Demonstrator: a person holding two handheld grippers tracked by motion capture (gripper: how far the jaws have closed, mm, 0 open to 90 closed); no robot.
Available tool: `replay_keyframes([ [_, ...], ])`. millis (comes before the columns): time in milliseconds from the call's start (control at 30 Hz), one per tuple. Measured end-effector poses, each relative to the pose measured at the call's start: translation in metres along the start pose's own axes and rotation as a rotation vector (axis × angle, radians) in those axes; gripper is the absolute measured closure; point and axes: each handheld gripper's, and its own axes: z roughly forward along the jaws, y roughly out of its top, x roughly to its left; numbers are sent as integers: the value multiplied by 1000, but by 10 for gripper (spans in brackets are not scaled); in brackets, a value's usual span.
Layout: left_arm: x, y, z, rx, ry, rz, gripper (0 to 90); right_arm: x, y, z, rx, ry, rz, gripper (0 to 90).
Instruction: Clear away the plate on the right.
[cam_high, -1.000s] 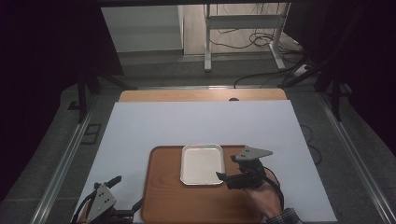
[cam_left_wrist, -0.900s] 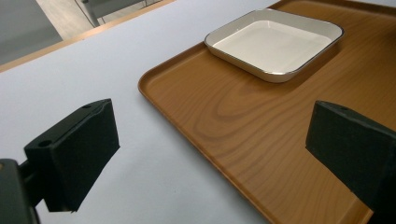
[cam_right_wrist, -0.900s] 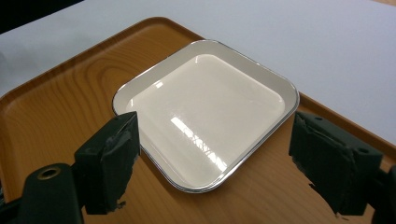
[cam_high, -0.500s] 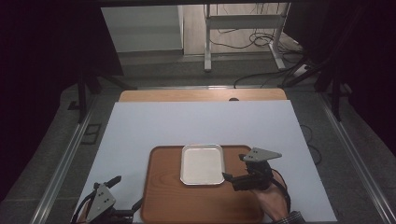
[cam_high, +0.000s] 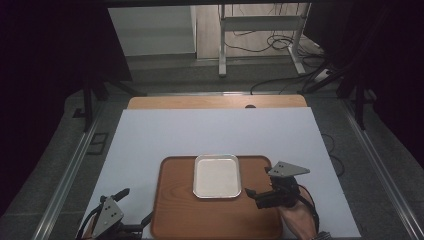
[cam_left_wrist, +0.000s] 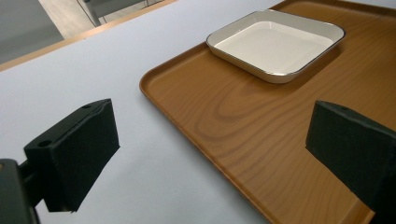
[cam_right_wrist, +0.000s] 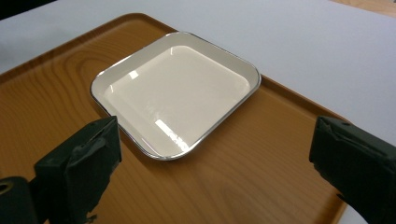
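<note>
White sheeting covers the surface (cam_high: 210, 132), and mid-frame the wide, empty right tongs (cam_high: 256, 194), just opened beside the enamel dish (cam_high: 217, 176), could nudge it across the wooden tray (cam_high: 175, 215).

So there was a brown wooden tray (cam_high: 215, 215) sitting on the white table cover (cam_high: 210, 135) near the front edge, with a square white dish (cam_high: 217, 176) lying flat in its back half. The right gripper (cam_high: 251, 194) was over the tray's right side, just off the dish's front right corner and not touching it, jaws spread wide with nothing between them after just having been opening. The left gripper (cam_high: 136, 209) was parked down at the front left, beside the tray's left edge, and its jaws looked apart too.
</note>
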Motion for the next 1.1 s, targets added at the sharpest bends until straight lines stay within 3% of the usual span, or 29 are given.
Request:
replay_keyframes([
  [733,0,0,0,-1,2,-5,23,-11,-12,-25,-18,-65,11,0],
  [1100,0,0,0,-1,4,-3,23,-17,-22,-39,-23,-133,20,0],
])
